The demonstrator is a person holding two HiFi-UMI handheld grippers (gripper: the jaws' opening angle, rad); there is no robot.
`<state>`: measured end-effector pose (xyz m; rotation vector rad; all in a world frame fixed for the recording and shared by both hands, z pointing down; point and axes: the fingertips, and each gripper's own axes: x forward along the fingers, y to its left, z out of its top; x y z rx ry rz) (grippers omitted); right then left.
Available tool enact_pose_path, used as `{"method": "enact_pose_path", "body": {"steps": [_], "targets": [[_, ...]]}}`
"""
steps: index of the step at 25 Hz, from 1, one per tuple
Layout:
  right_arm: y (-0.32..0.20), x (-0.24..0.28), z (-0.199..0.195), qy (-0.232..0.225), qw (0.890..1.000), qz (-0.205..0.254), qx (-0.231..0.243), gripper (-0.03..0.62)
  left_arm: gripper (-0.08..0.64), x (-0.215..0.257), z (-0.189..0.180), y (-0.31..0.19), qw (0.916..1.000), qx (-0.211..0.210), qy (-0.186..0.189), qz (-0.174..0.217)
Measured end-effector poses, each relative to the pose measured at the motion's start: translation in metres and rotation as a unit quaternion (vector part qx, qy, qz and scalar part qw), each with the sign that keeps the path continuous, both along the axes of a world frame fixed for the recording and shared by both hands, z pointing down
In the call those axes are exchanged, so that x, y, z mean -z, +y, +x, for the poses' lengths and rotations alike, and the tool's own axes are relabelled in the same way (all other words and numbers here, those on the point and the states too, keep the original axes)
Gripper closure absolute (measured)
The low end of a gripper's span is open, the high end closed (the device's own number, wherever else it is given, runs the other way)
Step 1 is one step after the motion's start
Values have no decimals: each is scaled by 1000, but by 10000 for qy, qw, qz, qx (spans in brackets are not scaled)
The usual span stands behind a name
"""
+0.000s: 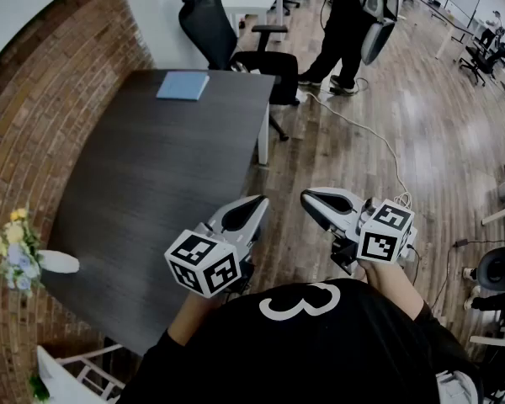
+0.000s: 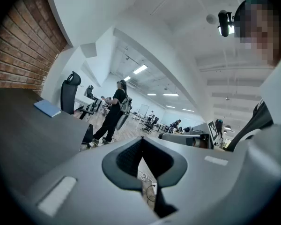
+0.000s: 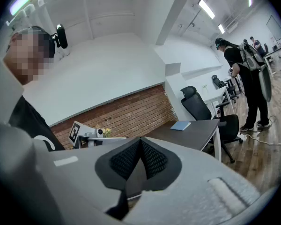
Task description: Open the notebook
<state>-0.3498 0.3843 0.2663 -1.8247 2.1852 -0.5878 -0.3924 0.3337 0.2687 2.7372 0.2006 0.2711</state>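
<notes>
Closest in, the left gripper (image 1: 254, 208) and right gripper (image 1: 313, 201) are held by the person's chest at the near end of the counter (image 1: 164, 196). Each has its jaws closed together with nothing between them (neither touches anything). At the counter's far end the blue notebook (image 1: 183, 85) lies flat and shut, well apart from both. By my reading nothing is done yet: the reach, the grip on the cover and the lift all remain.

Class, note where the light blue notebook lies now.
The light blue notebook lies upper left in the head view, at the far end of the dark wooden table, near the black office chair.
</notes>
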Motion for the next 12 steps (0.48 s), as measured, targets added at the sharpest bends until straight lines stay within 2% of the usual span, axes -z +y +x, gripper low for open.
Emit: {"method": "enact_pose_path", "body": {"steps": [7,12], "targets": [[-1,-5,7,-43,9999,26,-102,592,543,-9,5,-3,10000,-23,-79,-16],[1,-13,31,-98,9997,-5,-217,591,543,-12,29,-2,9999,-65,-106,-1]]}}
